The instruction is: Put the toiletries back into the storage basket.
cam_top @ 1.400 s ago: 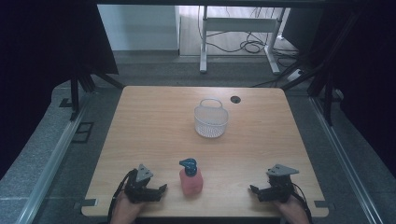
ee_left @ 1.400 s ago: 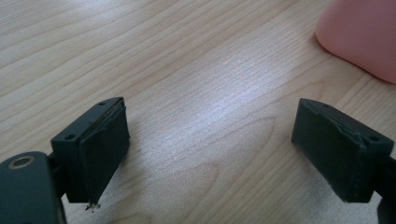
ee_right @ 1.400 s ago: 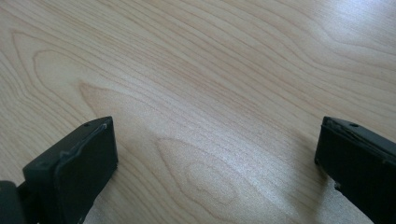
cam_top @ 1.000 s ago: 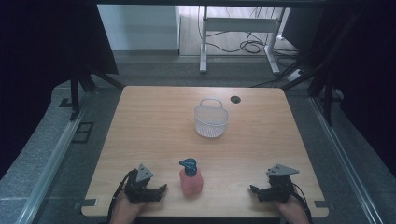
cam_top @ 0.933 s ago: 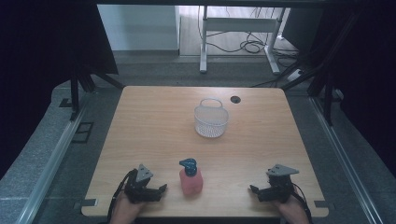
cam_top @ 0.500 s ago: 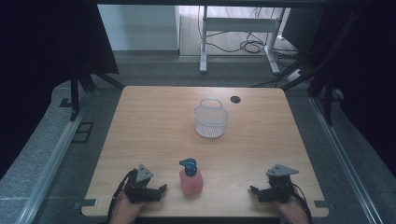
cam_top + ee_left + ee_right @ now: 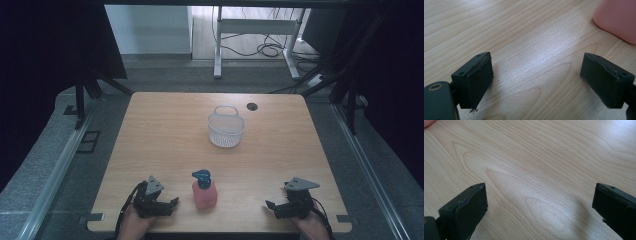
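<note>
Nothing moved since before — left gripper point(image 7: 172, 203) and right gripper point(image 7: 270, 206) both wide apart, flanking pink bottle point(image 7: 204, 193).

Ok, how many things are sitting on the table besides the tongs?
2. A pink pump bottle stands near the front edge, between the left tongs and right tongs. A white basket sits farther back. Nothing appears hidden.

White mesh basket point(image 7: 226, 131) — wooden table point(image 7: 165, 135).

Right claw point(image 7: 539, 210), jaws wide apart, over bare wooden table point(image 7: 544, 165)
</note>
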`<state>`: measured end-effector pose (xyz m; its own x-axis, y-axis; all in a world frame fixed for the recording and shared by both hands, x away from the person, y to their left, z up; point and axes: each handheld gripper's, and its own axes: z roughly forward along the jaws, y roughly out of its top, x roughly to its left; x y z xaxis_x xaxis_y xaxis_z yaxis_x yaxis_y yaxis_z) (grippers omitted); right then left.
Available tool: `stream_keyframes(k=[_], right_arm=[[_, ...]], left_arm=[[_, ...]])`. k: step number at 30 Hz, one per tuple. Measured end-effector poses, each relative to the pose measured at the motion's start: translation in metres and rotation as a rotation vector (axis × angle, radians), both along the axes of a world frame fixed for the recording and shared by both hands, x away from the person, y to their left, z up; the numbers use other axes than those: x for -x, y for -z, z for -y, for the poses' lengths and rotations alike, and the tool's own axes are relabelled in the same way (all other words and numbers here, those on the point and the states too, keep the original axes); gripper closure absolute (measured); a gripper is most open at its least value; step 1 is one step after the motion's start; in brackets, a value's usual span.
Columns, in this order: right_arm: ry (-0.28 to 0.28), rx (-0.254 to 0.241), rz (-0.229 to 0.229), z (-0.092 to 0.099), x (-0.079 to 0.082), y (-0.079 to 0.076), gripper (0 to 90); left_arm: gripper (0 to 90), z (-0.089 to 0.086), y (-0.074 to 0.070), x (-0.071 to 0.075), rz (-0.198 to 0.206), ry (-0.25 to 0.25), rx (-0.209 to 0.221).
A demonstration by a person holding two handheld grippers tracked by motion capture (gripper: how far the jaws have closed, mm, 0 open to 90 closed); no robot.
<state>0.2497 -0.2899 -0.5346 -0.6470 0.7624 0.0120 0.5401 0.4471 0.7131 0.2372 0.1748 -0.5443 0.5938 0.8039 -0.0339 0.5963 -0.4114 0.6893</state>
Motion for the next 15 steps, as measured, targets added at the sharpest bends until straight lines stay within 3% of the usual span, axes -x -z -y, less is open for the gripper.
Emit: stream_keyframes(k=[15], right_arm=[[-0.052,-0.018,0.013,-0.011,0.006,-0.008,0.0]], left_arm=[[10.7,0.0,0.0,0.0,0.0,0.0,0.0]])
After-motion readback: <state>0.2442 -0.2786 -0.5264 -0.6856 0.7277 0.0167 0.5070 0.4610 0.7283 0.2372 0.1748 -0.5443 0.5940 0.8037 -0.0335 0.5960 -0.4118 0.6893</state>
